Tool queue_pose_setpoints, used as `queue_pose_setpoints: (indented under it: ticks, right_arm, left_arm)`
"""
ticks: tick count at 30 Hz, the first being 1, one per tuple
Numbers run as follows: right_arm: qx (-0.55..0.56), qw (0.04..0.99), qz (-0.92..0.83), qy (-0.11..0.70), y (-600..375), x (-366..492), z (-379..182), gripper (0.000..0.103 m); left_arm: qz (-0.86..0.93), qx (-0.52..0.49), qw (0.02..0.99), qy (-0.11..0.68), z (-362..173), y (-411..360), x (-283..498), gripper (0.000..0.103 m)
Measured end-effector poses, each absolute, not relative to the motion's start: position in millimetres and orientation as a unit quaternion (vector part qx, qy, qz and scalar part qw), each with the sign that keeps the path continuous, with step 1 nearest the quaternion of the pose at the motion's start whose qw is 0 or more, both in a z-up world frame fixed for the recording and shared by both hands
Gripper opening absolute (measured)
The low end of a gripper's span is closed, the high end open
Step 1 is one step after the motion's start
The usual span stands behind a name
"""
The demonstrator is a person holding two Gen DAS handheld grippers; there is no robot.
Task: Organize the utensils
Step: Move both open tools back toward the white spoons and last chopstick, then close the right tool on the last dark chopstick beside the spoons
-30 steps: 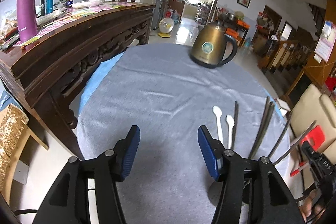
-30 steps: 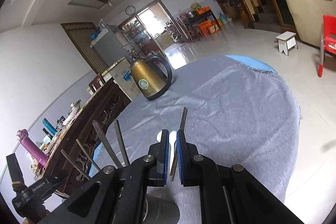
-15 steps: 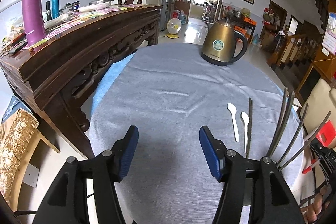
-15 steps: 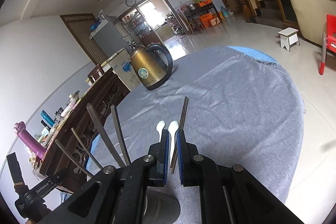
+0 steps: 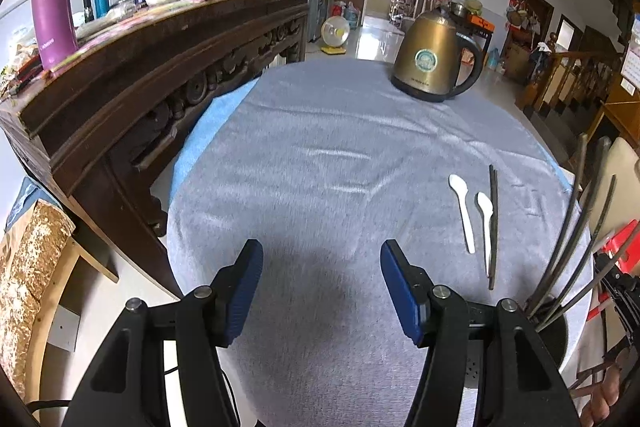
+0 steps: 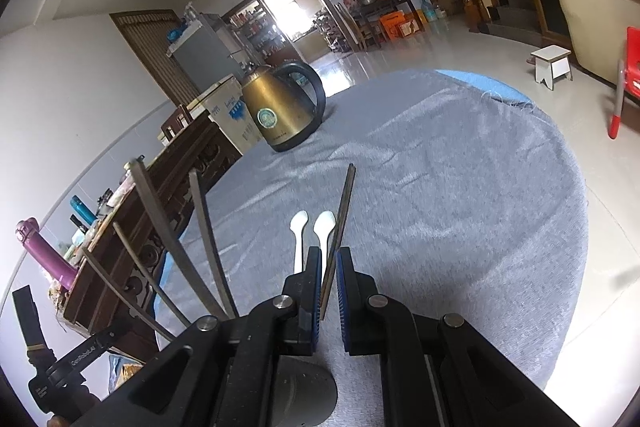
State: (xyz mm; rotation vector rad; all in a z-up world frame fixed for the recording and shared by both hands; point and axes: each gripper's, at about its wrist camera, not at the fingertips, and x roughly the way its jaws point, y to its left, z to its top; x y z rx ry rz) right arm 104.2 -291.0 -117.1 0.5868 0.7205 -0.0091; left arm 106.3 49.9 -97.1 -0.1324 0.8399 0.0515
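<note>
Grey cloth (image 5: 320, 155) covers the round table, with a brass kettle (image 5: 434, 57) at its far side and a carved wooden sideboard (image 5: 132, 79) along the left.

Changes over the last second: both my tools have come down and tipped forward, so the cloth fills more of each view and the loose utensils sit nearer. Nothing on the cloth has shifted.

Left gripper (image 5: 322, 283): jaws roughly half spread and empty, only bare cloth between them. They stand a touch wider than a second ago.

Right gripper (image 6: 329, 279): jaws drawn almost together, as before. A dark chopstick (image 6: 339, 227) lies on the cloth and runs into the narrow slot between them. I cannot tell whether the pads press on it or merely hang over it.

Task things: two white spoons (image 6: 299, 239) lie side by side just left of that chopstick. The holder (image 5: 556, 331) stands at the near right edge, with several chopsticks (image 5: 576, 227) already fanned upright in it.

Judgement: the descent sets up the next pick. One stick and both spoons remain to be sorted.
</note>
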Motion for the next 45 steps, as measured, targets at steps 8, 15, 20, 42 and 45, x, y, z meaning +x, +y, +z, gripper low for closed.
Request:
queue_pose_setpoints:
  ticks: [8,15,20,42,45]
  right_arm:
    - [0.289,0.881,-0.004,0.373,-291,117,-139,0.01]
    - [0.298,0.869,-0.006,0.396,-294,126,-162,0.01]
    - [0.303,0.862,-0.005,0.407,-298,135,-174,0.01]
    - [0.301,0.846,0.017,0.44,-317,249,-210,0.01]
    - [0.297,0.846,0.022,0.441,-316,270,-215,0.01]
  left_arm:
    - [0.032,-0.065,0.893,0.445,-126,52,120,0.062]
    - [0.04,-0.057,0.878,0.474,-154,51,129,0.062]
    - [0.043,-0.052,0.871,0.486,-167,49,137,0.062]
    - [0.051,-0.029,0.859,0.508,-191,45,183,0.062]
    - [0.057,-0.03,0.857,0.512,-195,50,188,0.062]
